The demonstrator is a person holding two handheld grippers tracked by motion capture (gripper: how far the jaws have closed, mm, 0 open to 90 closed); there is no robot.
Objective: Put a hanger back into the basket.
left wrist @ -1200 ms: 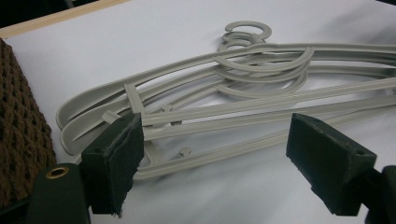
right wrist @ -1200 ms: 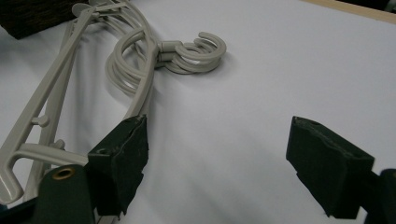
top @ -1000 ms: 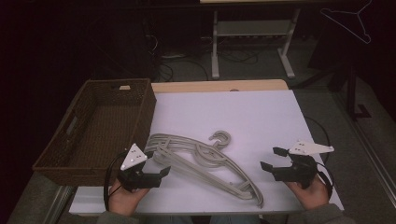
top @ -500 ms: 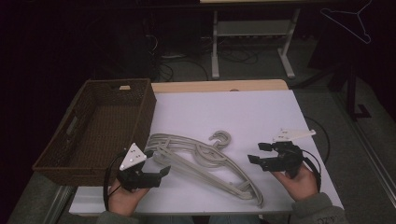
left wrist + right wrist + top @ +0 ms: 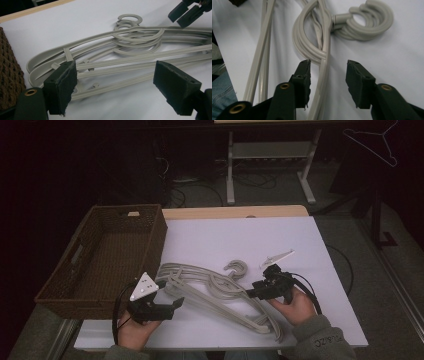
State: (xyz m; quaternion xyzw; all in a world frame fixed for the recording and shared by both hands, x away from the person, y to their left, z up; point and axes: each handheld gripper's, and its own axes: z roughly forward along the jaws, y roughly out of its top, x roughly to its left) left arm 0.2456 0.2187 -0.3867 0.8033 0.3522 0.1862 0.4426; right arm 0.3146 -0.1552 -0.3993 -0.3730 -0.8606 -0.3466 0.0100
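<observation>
Still early: right gripper (image 5: 327, 83) jaws closing around stacked grey plastic hangers (image 5: 215, 287), not gripping; left gripper (image 5: 125, 82) jaws wide; brown wicker basket (image 5: 75, 285) empty.

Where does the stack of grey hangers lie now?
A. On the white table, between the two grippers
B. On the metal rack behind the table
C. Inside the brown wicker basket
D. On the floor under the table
A: the hangers lie flat on the white table, beside the basket, between the left gripper and the right gripper.
</observation>
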